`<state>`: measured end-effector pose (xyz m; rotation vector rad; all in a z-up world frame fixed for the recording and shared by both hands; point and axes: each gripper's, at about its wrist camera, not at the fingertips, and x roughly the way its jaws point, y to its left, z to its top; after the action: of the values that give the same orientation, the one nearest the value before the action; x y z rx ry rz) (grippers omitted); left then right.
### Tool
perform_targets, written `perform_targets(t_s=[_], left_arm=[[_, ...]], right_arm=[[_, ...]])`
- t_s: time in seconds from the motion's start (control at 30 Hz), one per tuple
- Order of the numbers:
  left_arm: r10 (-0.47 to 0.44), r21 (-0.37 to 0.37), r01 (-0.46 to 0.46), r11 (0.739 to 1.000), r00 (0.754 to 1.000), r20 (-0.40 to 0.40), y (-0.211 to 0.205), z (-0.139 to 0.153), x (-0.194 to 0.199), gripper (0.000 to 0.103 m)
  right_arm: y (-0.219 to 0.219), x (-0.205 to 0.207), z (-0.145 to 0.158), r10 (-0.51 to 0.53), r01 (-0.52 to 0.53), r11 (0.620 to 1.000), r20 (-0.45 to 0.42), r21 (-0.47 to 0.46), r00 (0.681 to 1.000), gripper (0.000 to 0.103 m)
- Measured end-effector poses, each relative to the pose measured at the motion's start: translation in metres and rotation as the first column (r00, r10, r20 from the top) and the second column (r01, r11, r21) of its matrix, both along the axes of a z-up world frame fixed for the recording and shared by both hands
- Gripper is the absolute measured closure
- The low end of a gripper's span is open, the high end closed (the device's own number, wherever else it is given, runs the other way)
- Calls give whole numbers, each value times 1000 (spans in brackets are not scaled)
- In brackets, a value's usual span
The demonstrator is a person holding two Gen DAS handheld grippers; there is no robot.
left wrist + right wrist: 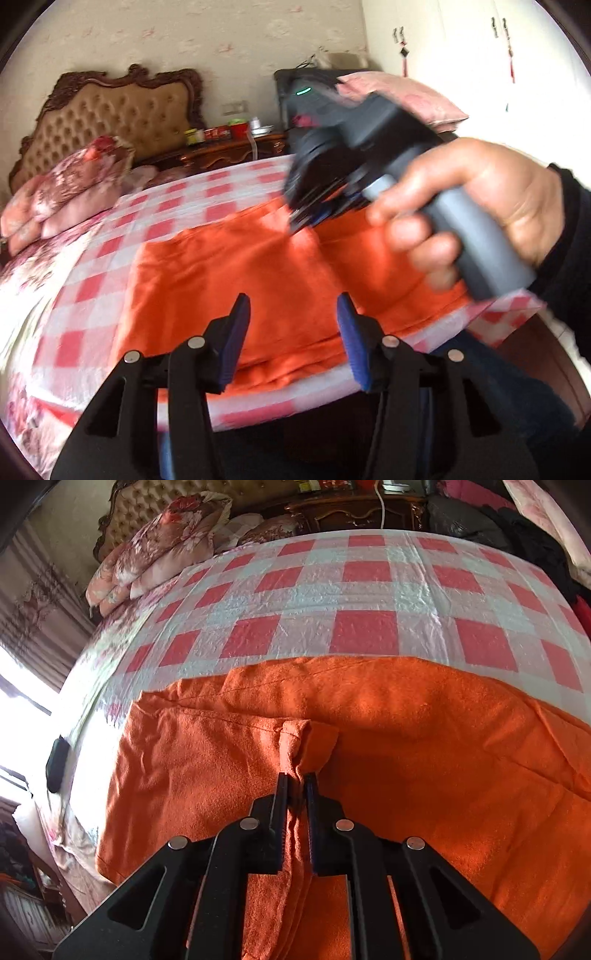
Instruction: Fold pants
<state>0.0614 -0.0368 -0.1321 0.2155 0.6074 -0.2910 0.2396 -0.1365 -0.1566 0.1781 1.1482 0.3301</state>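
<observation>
Daylight, bright. Right wrist view: window at left blown out, glare on the bed sheet, soft shadows across the orange pants. Left wrist view: motion-blurred (right gripper worst), wardrobe overexposed. Fisheye bends edges, dark corners.

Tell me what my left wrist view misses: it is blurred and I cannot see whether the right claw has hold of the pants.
Observer: Yes. The right claw is shut on a pinched-up ridge of the orange pants.
Operator: Is the pinch at an outer edge?
Observer: No, it sits inside the spread cloth, with orange fabric on both sides of it.
Operator: Anything on the bed beyond the pants?
Observer: Only bare checked bedsheet up to the floral pillows.
Operator: And my left claw?
Observer: The left claw is open and empty, over the pants' near edge.
</observation>
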Motion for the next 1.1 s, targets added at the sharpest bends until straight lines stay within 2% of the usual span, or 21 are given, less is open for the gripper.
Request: perform_targets(t_s=[0.03, 0.1, 0.2, 0.27, 0.4, 0.43, 0.53, 0.63, 0.67, 0.7, 0.73, 0.87, 0.97, 1.1], left_arm=[[3, 20, -3, 1000, 1000, 5, 0, -1, -3, 54], [-31, 59, 30, 998, 999, 12, -10, -2, -9, 54], [-99, 104, 96, 990, 995, 23, -34, -3, -14, 55], [-120, 155, 115, 981, 992, 26, -50, -9, -9, 61], [-104, 228, 105, 968, 994, -16, -70, -24, 11, 68], [-95, 242, 104, 965, 994, -48, -71, -29, 17, 71], [-79, 260, 94, 961, 995, -67, -71, -36, 23, 71], [-88, 273, 103, 956, 994, -67, -76, -39, 21, 86], [-90, 286, 103, 953, 994, -57, -78, -40, 20, 88], [-90, 288, 102, 952, 994, -54, -77, -40, 19, 89], [-88, 283, 99, 954, 995, -53, -77, -40, 20, 90], [-93, 281, 93, 955, 996, -14, -77, -29, 16, 91], [-106, 269, 104, 958, 994, -5, -82, -25, 13, 91], [-120, 279, 123, 952, 992, -28, -86, -35, 15, 91]], right_arm=[[-5, -1, 2, -7, 7, 1000, 1, 23, 1000, 84], [-11, 0, 3, -19, 19, 999, -6, 33, 1000, 83], [-21, 5, -2, -29, 34, 995, -56, 96, 998, 81], [-21, 7, -3, -33, 37, 996, -53, 84, 998, 76], [-18, 13, -7, -28, 32, 997, -53, 72, 998, 76], [-18, 13, -6, -28, 31, 997, -44, 68, 999, 73], [-17, 12, -1, -36, 37, 999, -6, 38, 999, 47], [-15, 15, -5, -28, 28, 999, -2, 43, 1000, 46], [-13, 17, -6, -25, 25, 999, -1, 44, 1000, 50], [-11, 17, -6, -19, 19, 999, 9, 34, 1000, 61], [-8, 18, -6, -9, 8, 1000, 12, 22, 1000, 86], [-4, 13, -1, 6, -7, 1000, 32, 29, 999, 94], [-9, 7, 9, -6, 4, 1000, 63, 25, 998, 94], [-14, 10, -2, -19, 18, 1000, 37, 16, 999, 94]])
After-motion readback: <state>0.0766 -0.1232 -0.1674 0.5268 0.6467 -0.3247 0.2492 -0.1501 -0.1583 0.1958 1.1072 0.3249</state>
